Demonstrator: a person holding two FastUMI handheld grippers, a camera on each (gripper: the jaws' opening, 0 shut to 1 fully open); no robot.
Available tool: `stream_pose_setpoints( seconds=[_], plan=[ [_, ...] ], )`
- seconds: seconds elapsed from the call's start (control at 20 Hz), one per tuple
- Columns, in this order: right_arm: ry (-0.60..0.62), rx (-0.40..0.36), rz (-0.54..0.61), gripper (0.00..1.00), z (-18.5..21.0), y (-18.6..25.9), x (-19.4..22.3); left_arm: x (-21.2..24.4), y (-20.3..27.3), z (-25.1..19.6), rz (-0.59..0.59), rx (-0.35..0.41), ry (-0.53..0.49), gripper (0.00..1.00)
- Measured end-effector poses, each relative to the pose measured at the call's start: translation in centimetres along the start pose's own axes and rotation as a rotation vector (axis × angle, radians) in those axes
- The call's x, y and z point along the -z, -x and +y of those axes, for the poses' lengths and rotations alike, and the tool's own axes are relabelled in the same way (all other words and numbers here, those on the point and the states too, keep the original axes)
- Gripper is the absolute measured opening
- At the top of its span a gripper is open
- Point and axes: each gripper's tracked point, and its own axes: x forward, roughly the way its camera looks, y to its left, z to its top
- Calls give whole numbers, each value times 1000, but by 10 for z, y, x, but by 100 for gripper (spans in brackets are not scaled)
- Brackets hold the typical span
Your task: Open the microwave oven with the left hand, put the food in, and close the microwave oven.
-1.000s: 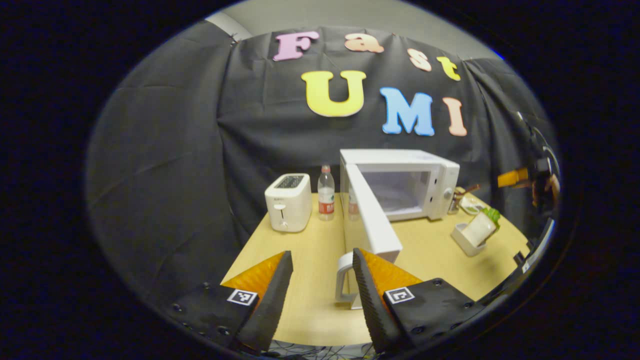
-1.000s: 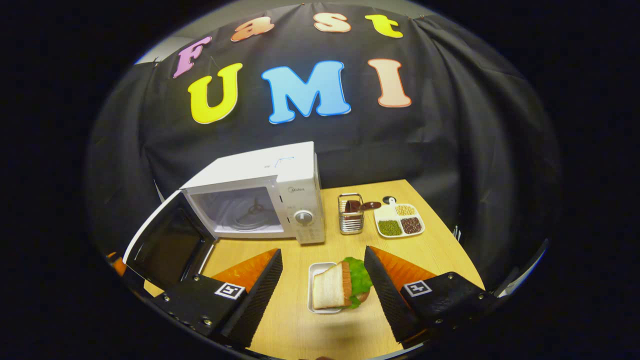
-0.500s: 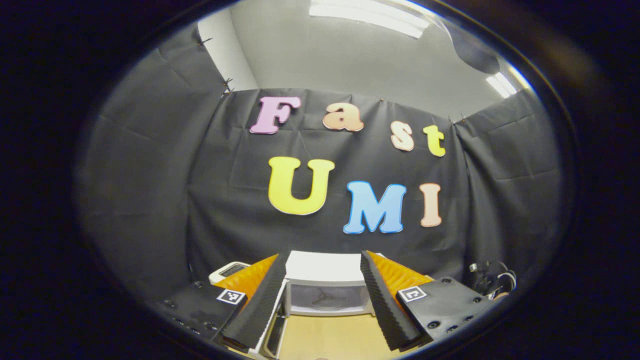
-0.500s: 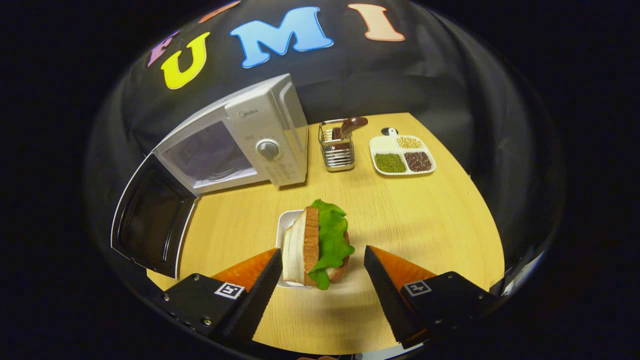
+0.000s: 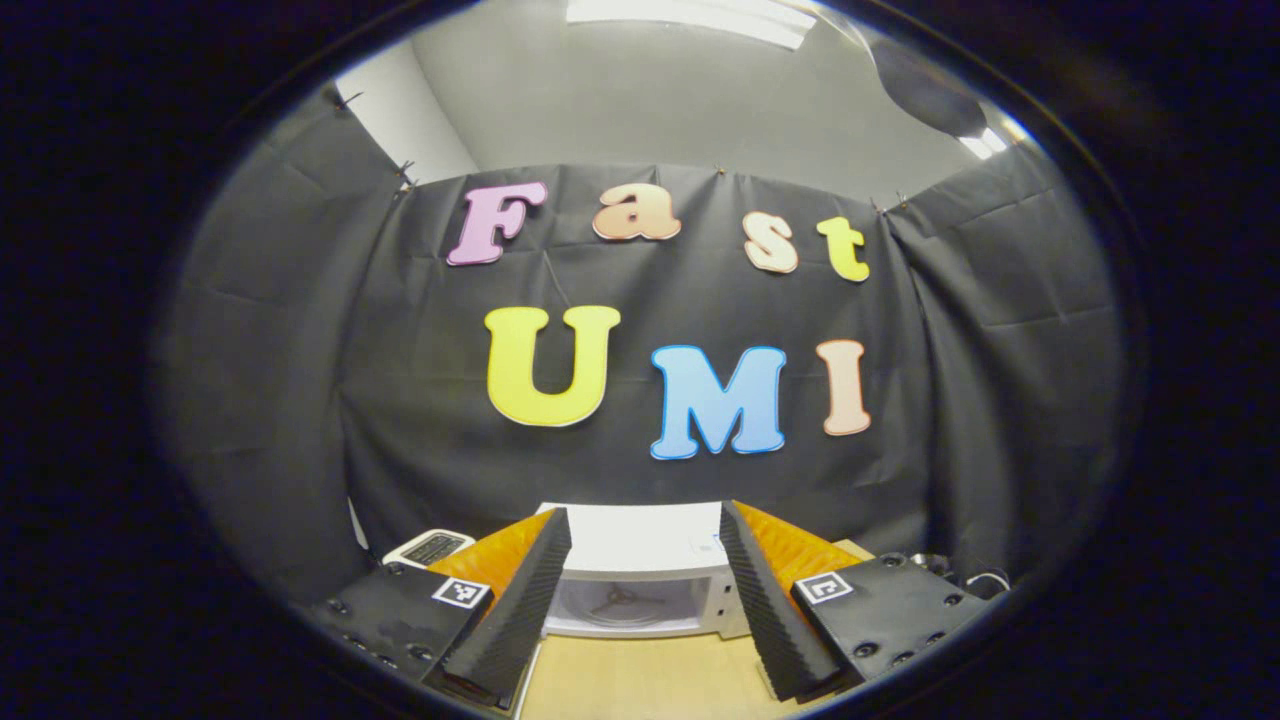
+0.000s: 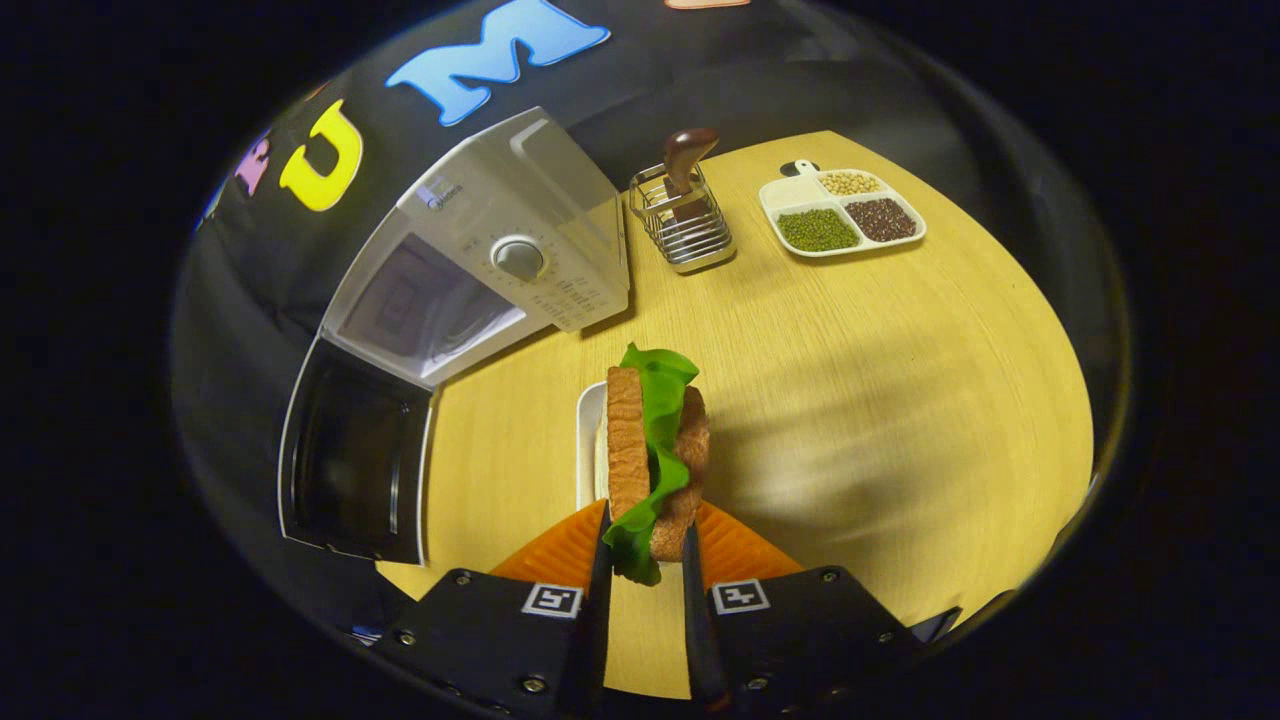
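In the right gripper view my right gripper (image 6: 645, 520) is shut on the sandwich (image 6: 652, 440), a stack of bread, green lettuce and a brown slice standing on edge over a small white dish (image 6: 588, 450). To the left and beyond stands the white microwave (image 6: 500, 260), its door (image 6: 355, 460) swung wide open and the cavity showing. In the left gripper view my left gripper (image 5: 644, 515) is open and holds nothing. It is raised, pointing at the booth wall, with the microwave (image 5: 630, 585) low between its fingers.
A wire utensil holder (image 6: 685, 215) with a brown handle and a divided plate of beans (image 6: 840, 210) stand at the back of the wooden table (image 6: 880, 380). A white toaster (image 5: 425, 548) sits left of the microwave.
My right gripper came down over the sandwich and shut on it. My left gripper left the door handle, tipped upward, then drifted slightly; it stays open.
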Motion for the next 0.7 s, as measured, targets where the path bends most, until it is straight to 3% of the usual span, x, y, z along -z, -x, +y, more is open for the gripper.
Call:
stream_pose_setpoints(
  seconds=[0.1,0.35,0.7],
  plan=[
    [2,-30,-1,21,4,3,0,-3,3,-8,-7,-7,19,95],
    [-8,-93,-55,21,26,17,-11,-8,6,1,-9,-11,41,97],
    [-175,-324,-172,21,117,42,-31,-16,13,47,-21,18,57,97]
  ],
)
